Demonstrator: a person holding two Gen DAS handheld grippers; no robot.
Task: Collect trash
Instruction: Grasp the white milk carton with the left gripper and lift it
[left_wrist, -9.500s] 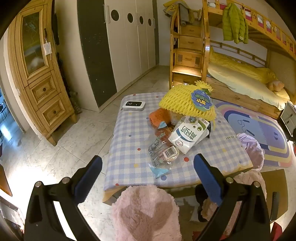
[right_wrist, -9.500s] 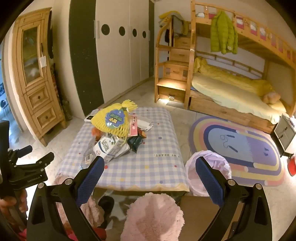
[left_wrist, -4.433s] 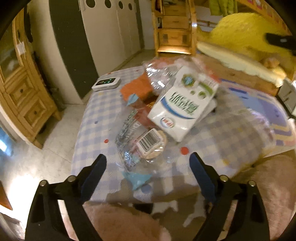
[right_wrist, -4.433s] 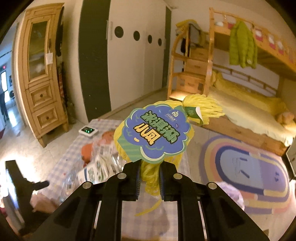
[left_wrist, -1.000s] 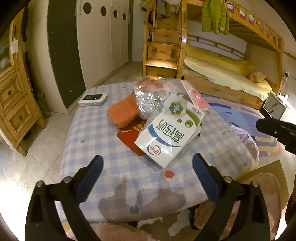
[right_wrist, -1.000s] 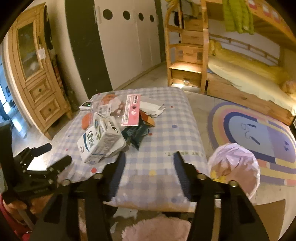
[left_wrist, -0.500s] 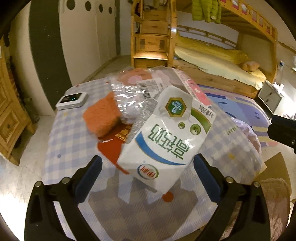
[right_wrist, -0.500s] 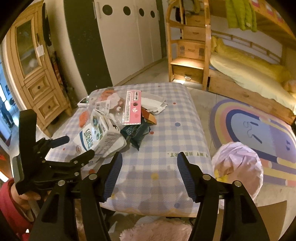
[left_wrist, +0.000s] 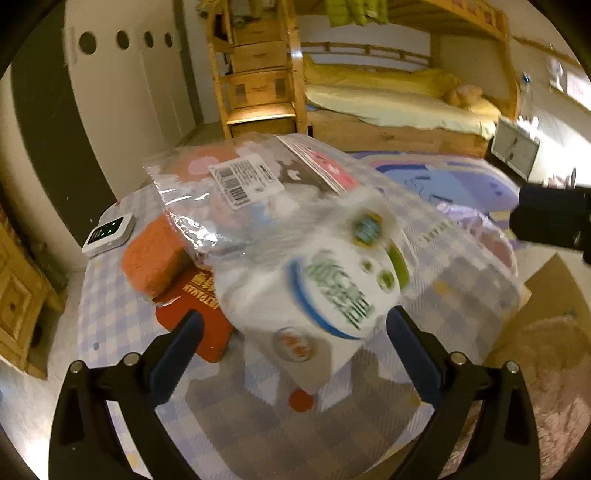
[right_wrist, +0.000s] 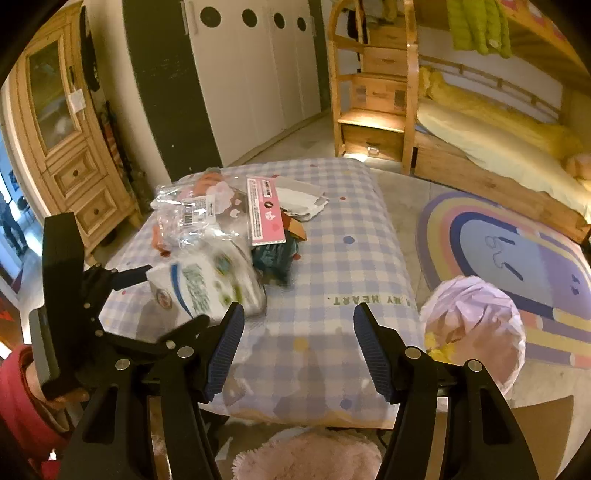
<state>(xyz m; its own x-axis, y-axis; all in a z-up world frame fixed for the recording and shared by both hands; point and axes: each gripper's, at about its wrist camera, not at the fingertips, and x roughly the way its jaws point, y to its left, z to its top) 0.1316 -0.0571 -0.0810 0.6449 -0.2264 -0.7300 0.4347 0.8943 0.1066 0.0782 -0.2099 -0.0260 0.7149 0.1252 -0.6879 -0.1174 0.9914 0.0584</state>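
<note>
A white milk carton (left_wrist: 325, 295) with green and blue print lies blurred on the checked table (left_wrist: 110, 325). My left gripper (left_wrist: 293, 317) is open, one finger on each side of the carton's near end and not pressing on it. The right wrist view shows the same: the left gripper (right_wrist: 177, 295) straddles the carton (right_wrist: 207, 284). My right gripper (right_wrist: 298, 314) is open and empty over the table's near edge. A lilac trash bag (right_wrist: 472, 325) stands right of the table with yellow netting inside.
More litter is piled behind the carton: a clear bag with a barcode (left_wrist: 236, 192), a pink card pack (right_wrist: 266, 214), an orange sponge (left_wrist: 155, 251), a red packet (left_wrist: 199, 314), a dark wrapper (right_wrist: 277, 258). A white device (left_wrist: 109, 230) sits at the far left corner. A pink fluffy stool (right_wrist: 306, 458) is in front.
My left gripper has moved in and down on the milk carton while rolling, so the carton now lies between its fingers. The right gripper has kept still.
</note>
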